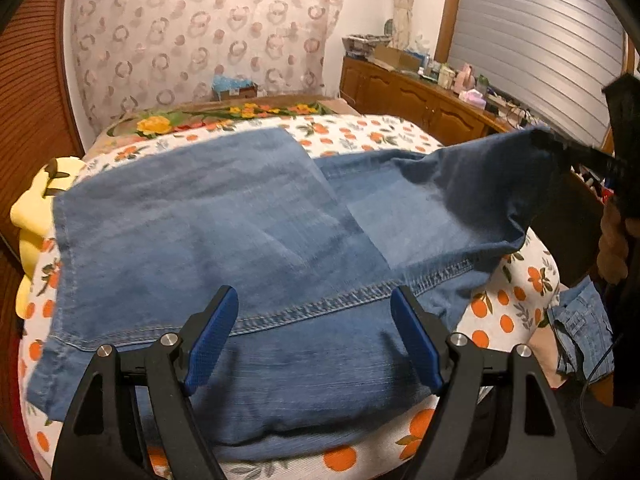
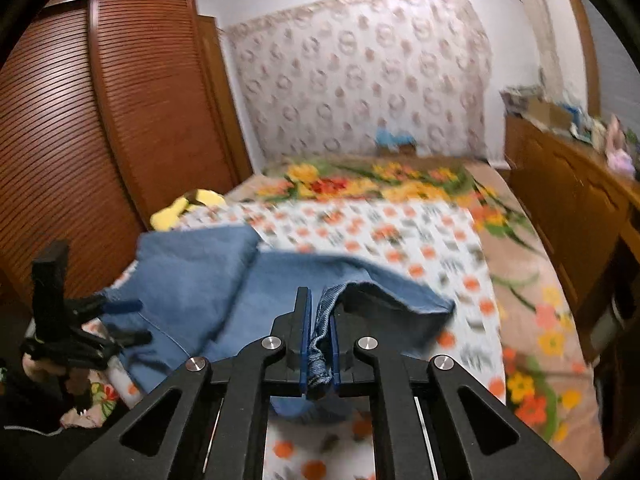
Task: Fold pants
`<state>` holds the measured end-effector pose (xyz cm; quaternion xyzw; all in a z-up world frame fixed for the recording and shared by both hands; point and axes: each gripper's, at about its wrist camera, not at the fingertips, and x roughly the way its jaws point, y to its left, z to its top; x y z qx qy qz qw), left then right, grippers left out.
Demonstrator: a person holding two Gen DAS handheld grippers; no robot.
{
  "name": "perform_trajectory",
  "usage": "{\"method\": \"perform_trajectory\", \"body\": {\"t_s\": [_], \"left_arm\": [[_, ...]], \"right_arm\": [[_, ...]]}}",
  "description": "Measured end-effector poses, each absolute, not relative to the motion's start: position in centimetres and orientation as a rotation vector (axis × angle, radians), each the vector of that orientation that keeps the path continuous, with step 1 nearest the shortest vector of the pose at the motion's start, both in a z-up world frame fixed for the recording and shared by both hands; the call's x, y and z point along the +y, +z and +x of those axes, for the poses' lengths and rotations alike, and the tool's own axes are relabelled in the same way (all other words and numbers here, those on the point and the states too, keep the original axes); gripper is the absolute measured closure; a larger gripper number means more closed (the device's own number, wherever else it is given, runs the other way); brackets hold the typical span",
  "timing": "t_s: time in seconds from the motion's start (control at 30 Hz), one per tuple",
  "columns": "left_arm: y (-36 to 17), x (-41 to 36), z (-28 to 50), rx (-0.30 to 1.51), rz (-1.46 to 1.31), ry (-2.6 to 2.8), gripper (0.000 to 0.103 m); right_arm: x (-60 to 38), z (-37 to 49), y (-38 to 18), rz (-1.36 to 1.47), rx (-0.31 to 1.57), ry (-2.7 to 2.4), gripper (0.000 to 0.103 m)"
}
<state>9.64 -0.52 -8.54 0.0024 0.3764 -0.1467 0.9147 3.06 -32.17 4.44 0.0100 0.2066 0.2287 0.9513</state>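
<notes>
Right now your right gripper (image 2: 320, 344) is pinching the jeans (image 1: 248, 216) hem, bunched between its 2 pads; your left gripper (image 1: 314, 336) is hovering agape just above the near seam. Beyond, denim is sagging across the bedsheet (image 1: 508, 320); pulling unevenly risks dragging the fold crooked.

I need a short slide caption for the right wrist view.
Right gripper shut on a bunched edge of the jeans, lifted above the bed.
</notes>
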Motion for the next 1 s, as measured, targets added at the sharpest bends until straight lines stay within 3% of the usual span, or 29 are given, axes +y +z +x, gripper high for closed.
{"method": "perform_trajectory", "body": {"t_s": [0.57, 1.0], "left_arm": [[-5.0, 5.8, 7.2, 0.671, -0.067, -0.205, 0.024], [-5.5, 8.4, 6.1, 0.672, -0.083, -0.158, 0.024]], "right_arm": [[-19.0, 5.9, 11.0, -0.183, 0.26, 0.749, 0.097], [-13.1, 15.0, 5.1, -0.237, 0.505, 0.837, 0.093]]}}
